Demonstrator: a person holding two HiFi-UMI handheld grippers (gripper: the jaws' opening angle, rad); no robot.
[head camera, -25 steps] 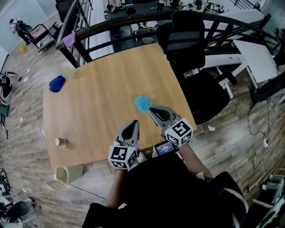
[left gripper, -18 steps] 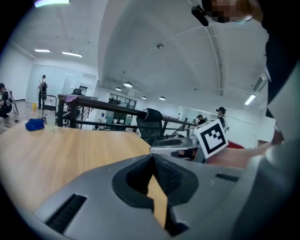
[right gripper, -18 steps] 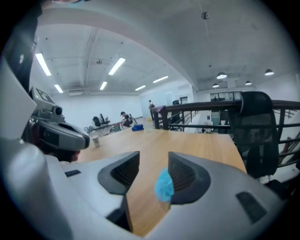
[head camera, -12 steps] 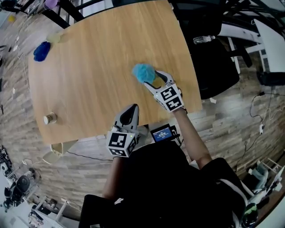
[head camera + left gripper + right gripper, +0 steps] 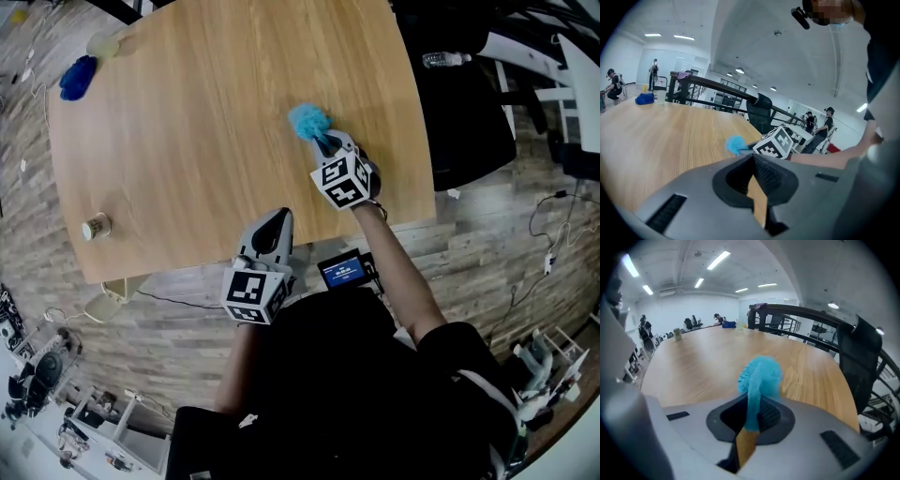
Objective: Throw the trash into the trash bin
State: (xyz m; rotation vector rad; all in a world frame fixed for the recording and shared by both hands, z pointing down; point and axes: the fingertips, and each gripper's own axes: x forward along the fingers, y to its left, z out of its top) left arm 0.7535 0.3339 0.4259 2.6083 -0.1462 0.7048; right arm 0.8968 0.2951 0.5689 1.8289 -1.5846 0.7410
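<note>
Between right tool's (image 5: 749, 425) just-closing jaws, blue trash (image 5: 761, 376) pinched.

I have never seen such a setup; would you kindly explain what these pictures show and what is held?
There is no robot: a person holds a two-jaw claw in each hand. One picture comes from a camera on the person's head, looking down; the other two come from cameras riding on each claw, looking along its jaws. On the wooden table lie a light blue wad, a dark blue wad at the far corner and a small cup near the left edge. A beige bin stands on the floor beside the table. The right claw has just been closing and now pinches the light blue wad. The left claw is shut and empty, near the table's front edge.
</note>
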